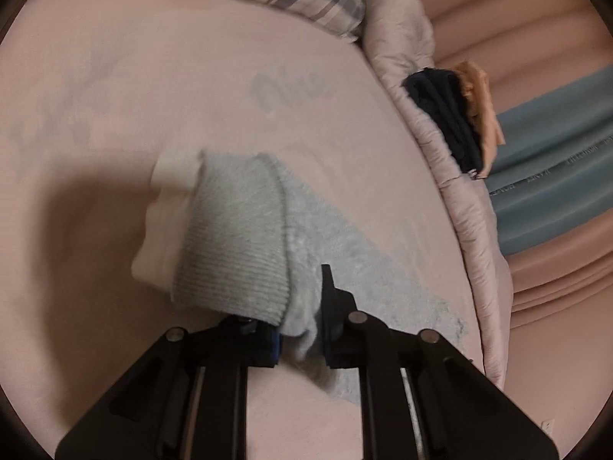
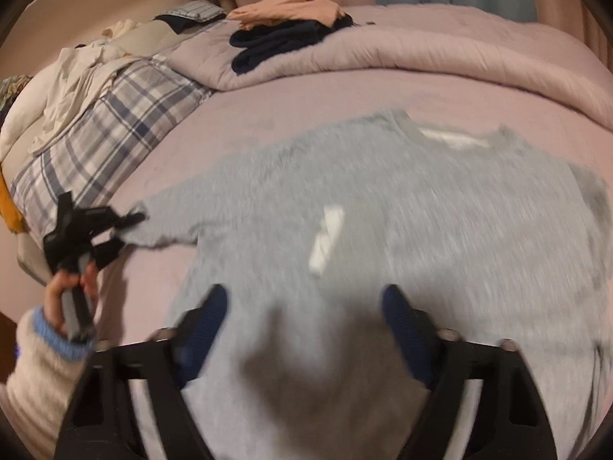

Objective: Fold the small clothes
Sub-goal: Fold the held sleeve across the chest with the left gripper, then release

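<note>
A small grey sweatshirt (image 2: 383, 207) lies spread flat on the pink bed sheet (image 2: 291, 103), neck toward the far side, blurred by motion. My left gripper (image 1: 302, 306) is shut on the sweatshirt's sleeve cuff (image 1: 237, 245), with a white inner cuff (image 1: 164, 207) sticking out beyond it. The same gripper shows in the right wrist view (image 2: 130, 226), holding the left sleeve end near the bed's left edge. My right gripper (image 2: 304, 310) is open and empty, hovering above the sweatshirt's lower body.
A rolled pink duvet (image 2: 421, 50) lies along the far side, with a folded dark garment (image 2: 283, 42) and a peach one (image 2: 287, 9) on it. A plaid pillow (image 2: 103, 134) and crumpled white clothes (image 2: 76, 73) sit at the left.
</note>
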